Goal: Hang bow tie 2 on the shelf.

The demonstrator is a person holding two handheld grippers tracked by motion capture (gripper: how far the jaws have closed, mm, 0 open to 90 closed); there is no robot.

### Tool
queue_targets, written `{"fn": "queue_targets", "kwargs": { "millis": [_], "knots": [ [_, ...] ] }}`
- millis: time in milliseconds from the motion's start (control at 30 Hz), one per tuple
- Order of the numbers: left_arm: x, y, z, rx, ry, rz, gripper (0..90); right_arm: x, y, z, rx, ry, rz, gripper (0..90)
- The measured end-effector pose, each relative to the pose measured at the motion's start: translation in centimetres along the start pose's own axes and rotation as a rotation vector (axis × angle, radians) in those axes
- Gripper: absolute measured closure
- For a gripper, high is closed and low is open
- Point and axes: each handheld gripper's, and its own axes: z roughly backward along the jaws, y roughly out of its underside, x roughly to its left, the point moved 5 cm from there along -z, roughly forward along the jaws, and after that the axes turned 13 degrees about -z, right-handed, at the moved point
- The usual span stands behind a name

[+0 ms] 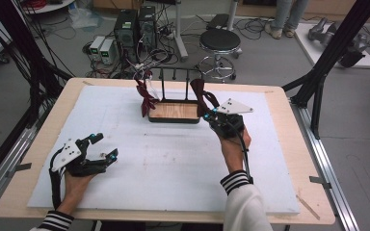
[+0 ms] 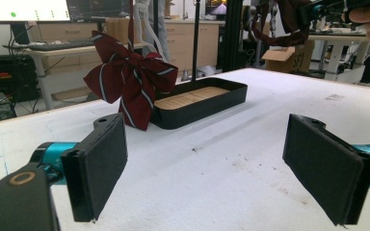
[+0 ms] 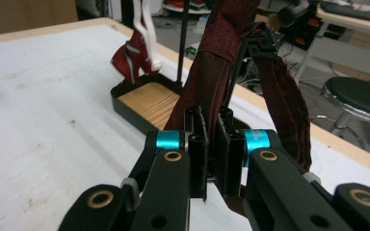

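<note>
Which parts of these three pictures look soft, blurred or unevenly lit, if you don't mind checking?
High view: even overhead light, faint shadows on the white board, slightly soft overall. Left gripper view: the open left gripper pads look sharp, while the striped bow and room behind are a little soft. Right gripper view: the dark red tie is crisp, the stool hazy.

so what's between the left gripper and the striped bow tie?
Nothing: bare white mat separates the left gripper from the striped bow tie, clearest in the left gripper view.

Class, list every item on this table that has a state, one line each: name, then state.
Left gripper: open, holding nothing.
Right gripper: shut on the dark red tie, raised off the table.
Striped bow: hanging on the rack at the tray's corner.
Tray: flat on the table, nothing lying inside.
</note>
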Motion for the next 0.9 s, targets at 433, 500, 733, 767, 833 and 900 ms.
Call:
{"fn": "queue_targets", "kwargs": {
  "millis": [433, 500, 733, 767, 833, 900],
  "knots": [
    [0.0, 0.0, 0.0, -0.001, -0.001, 0.0, 16.1, -0.5, -2.6, 0.3, -0.072, 0.017, -0.019, 85.3],
    [0.0, 0.0, 0.0, -0.001, -0.001, 0.0, 16.1, -0.6, -2.8, 0.3, -0.074, 0.018, -0.02, 85.3],
    [0.0, 0.0, 0.0, -0.003, -0.002, 0.001, 16.1, -1.0, -4.0, -0.4, -0.088, 0.019, -0.024, 85.3],
    [0.0, 0.0, 0.0, -0.003, -0.002, -0.001, 16.1, -1.1, -4.1, -0.5, -0.088, 0.019, -0.025, 85.3],
    [0.0, 0.0, 0.0, -0.002, -0.002, -0.002, 16.1, -1.2, -4.3, -0.7, -0.087, 0.017, -0.03, 85.3],
    [0.0, 0.0, 0.0, -0.003, -0.002, -0.001, 16.1, -1.4, -4.5, -1.0, -0.09, 0.015, -0.029, 85.3]
  ]
}}
